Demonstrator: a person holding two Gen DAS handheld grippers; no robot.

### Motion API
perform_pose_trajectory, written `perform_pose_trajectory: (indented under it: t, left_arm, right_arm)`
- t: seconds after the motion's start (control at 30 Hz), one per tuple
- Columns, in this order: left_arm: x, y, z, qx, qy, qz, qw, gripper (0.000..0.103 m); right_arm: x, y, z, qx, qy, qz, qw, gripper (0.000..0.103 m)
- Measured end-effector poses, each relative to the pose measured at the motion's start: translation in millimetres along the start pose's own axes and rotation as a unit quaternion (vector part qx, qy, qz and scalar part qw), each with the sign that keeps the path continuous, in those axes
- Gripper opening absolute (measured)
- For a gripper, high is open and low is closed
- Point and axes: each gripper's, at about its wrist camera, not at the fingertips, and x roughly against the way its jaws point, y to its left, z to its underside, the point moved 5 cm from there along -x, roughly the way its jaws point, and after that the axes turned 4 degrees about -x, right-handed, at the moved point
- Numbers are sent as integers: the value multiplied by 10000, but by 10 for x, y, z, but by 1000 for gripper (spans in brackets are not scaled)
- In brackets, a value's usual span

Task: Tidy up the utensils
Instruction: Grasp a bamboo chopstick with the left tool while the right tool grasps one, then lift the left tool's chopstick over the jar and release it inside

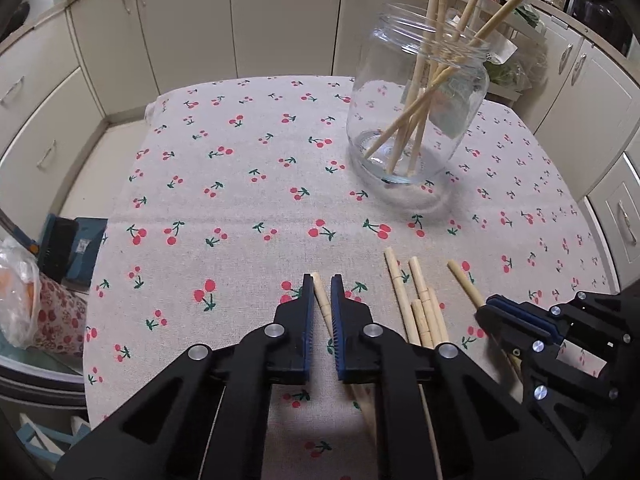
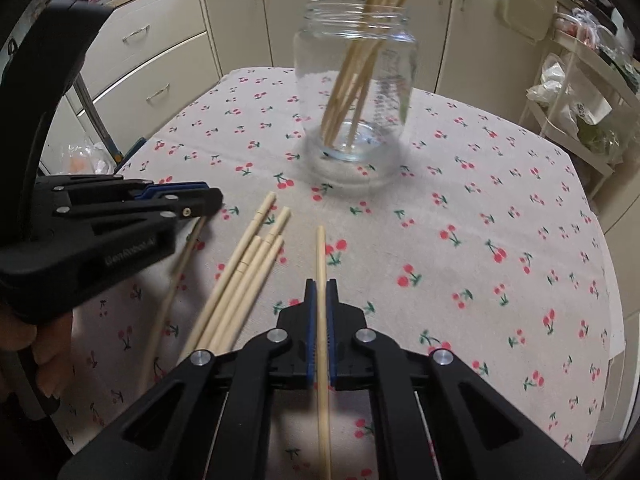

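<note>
Chopsticks [image 2: 362, 60] stand leaning in the jar [image 2: 354, 92] at the far side of the cloth [image 2: 480, 208], tips crossed at the bottom. Nearer, a loose bunch [image 2: 244, 276] lies flat btwn the two grippers. R gripper [image 2: 321, 284] is clamped on a single stick [image 2: 321, 256], which runs straight fwd past its blue pads. L gripper [image 1: 322, 280] has its jaws a little apart w/ one stick [image 1: 320, 292] lying in the gap; can't tell if the pads touch it. Cabinets [image 1: 280, 12] ring the table.
</note>
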Motion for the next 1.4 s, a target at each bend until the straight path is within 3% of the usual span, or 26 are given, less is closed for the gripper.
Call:
perform_pose_trajectory:
  t: [0.13, 0.23, 0.33, 0.43, 0.57, 0.7, 0.9, 1.07, 1.13, 1.23, 1.27, 1.37, 1.4]
  left_arm:
    - [62, 6, 15, 231, -77, 398, 9989, 5]
    - [165, 21, 1, 324, -202, 499, 9980, 5]
    - [326, 39, -84, 392, -483, 611, 9962, 5]
    - [576, 37, -229, 450, -1008, 723, 9913, 5]
    - [951, -6, -536, 433, -1910, 777, 9775, 5]
    - [1295, -116, -903, 448, -2754, 793, 9570, 5]
    - [1681, -205, -1336, 507, -3565, 734, 9300, 4]
    - [1893, -233, -1628, 449, -3888, 726, 9174, 4]
    - [1913, -227, -1651, 432, -3904, 734, 9167, 3]
    - [1842, -109, -1580, 595, -3724, 773, 9229, 3]
    - [1752, -28, -1524, 704, -3556, 815, 9284, 4]
    - [1122, 254, -1254, 1149, -2345, 657, 9631, 5]
    - [907, 319, -1173, 1257, -1944, 604, 9710, 12]
  right_arm:
    - [29, -143, 22, -594, 43, -414, 9974, 5]
    - [55, -225, 51, -900, 18, -619, 9940, 5]
    - [61, -255, 50, -1062, 10, -752, 9915, 5]
    - [65, -282, 47, -1183, -1, -845, 9894, 5]
    - [62, -286, 42, -1241, -18, -887, 9883, 5]
    - [64, -286, 53, -1290, -43, -930, 9873, 5]
    - [60, -298, 53, -1337, -52, -1003, 9859, 5]
    - [68, -301, 58, -1320, -59, -1018, 9860, 5]
    - [68, -300, 59, -1324, -52, -1025, 9859, 5]
    - [64, -301, 57, -1354, -35, -1056, 9851, 5]
    - [64, -306, 56, -1363, -31, -1062, 9850, 5]
    - [69, -305, 57, -1355, -32, -1045, 9852, 5]
    - [69, -305, 57, -1363, -31, -1046, 9851, 5]
